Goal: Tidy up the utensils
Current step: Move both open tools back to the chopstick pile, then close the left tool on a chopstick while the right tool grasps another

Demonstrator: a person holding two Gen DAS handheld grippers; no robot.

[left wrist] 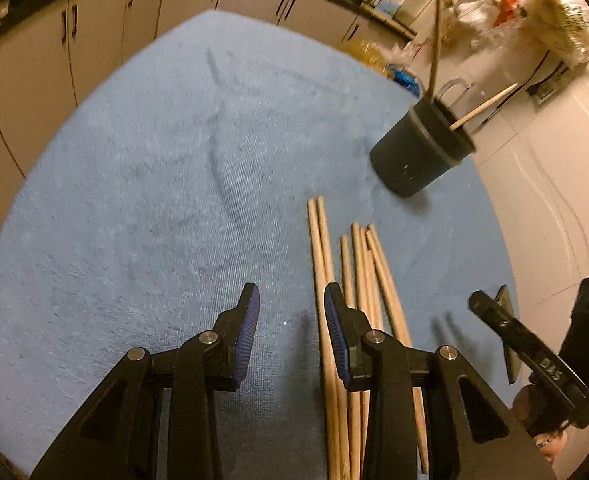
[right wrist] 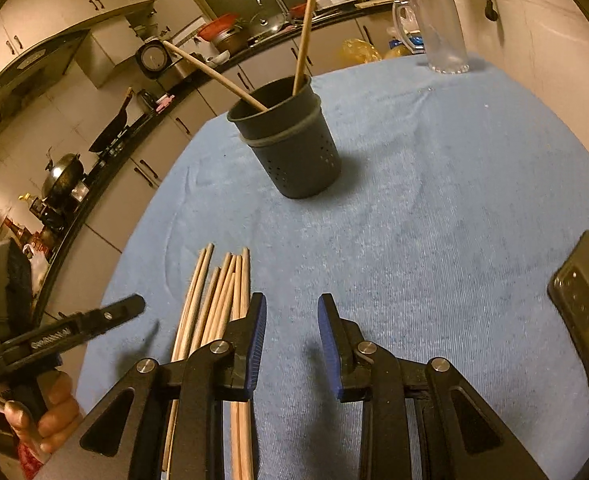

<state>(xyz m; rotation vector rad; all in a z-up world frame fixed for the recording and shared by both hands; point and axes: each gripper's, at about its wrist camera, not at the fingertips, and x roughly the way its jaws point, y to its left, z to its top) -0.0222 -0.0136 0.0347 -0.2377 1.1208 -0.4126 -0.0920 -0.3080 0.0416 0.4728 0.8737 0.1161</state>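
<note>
While round wooden chopsticks lie bundled on the ribbed blue towel at lower left, two more lean in the dark perforated holder at upper centre. Left gripper and right gripper, ridged blue pads, stand partly open, holding nothing.

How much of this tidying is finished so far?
Done: two wooden chopsticks stand in the dark perforated holder. In hand: nothing; the left gripper and right gripper are open. Left: the bundle of chopsticks lying on the blue cloth.
</note>
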